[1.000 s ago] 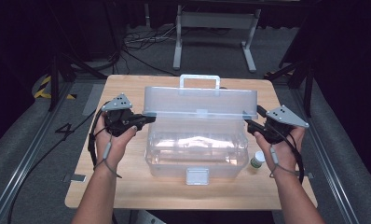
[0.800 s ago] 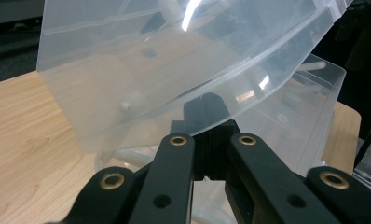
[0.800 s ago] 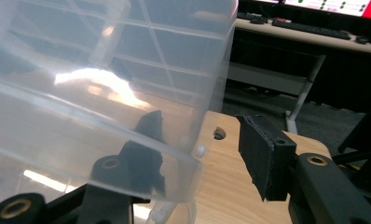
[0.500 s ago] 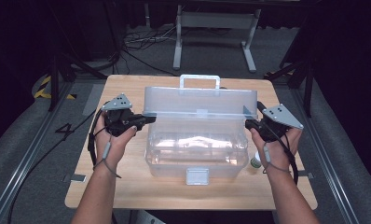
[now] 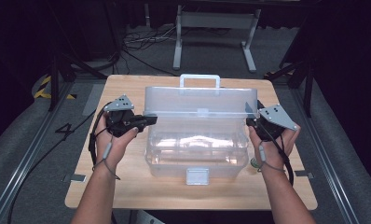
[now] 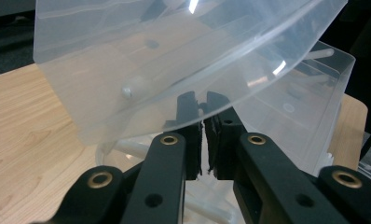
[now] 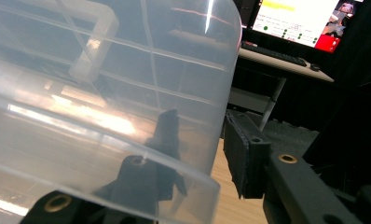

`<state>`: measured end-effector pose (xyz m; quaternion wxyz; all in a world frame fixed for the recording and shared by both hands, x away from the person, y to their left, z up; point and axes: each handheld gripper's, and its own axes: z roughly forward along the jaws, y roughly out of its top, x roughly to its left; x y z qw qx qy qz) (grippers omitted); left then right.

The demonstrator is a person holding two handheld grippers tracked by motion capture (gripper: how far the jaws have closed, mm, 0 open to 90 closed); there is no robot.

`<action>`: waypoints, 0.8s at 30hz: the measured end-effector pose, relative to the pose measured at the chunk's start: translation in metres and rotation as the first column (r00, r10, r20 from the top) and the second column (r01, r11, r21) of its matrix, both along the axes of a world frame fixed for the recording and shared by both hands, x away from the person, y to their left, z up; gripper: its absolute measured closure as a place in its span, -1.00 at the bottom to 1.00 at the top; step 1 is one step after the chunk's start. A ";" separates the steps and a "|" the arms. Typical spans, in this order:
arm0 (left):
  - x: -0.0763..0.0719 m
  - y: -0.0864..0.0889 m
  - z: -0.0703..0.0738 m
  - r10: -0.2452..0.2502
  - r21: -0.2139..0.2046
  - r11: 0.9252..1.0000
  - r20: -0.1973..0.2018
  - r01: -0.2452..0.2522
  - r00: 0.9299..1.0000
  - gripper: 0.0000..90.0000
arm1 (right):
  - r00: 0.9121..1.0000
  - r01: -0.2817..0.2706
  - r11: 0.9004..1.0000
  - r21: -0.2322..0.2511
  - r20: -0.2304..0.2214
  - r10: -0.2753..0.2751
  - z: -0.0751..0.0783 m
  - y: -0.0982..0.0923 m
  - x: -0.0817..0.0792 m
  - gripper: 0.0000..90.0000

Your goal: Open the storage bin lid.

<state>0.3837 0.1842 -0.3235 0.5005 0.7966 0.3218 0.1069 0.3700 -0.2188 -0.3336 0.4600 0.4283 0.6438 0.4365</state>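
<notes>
Light wooden table (image 5: 127,186) bears clear box (image 5: 197,154); grey floor, dark room. Left gripper (image 5: 148,120) clenches lid (image 5: 200,100); right gripper (image 5: 250,122) released, closing astride its edge.

Box (image 5: 197,149) at centre of table (image 5: 127,186), lid (image 5: 200,100) raised behind; left gripper (image 5: 148,120) at lid's left end, right gripper (image 5: 251,122) at right.

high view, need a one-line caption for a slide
Two hand-held claws, left claw and right claw, grip the raised lid of a clear plastic box on a wooden table.
</notes>
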 end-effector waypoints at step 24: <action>-0.018 0.012 -0.003 0.007 0.032 0.999 -0.015 -0.006 1.000 0.85 | 0.997 -0.004 0.997 0.071 0.076 -0.002 0.013 -0.002 0.012 0.65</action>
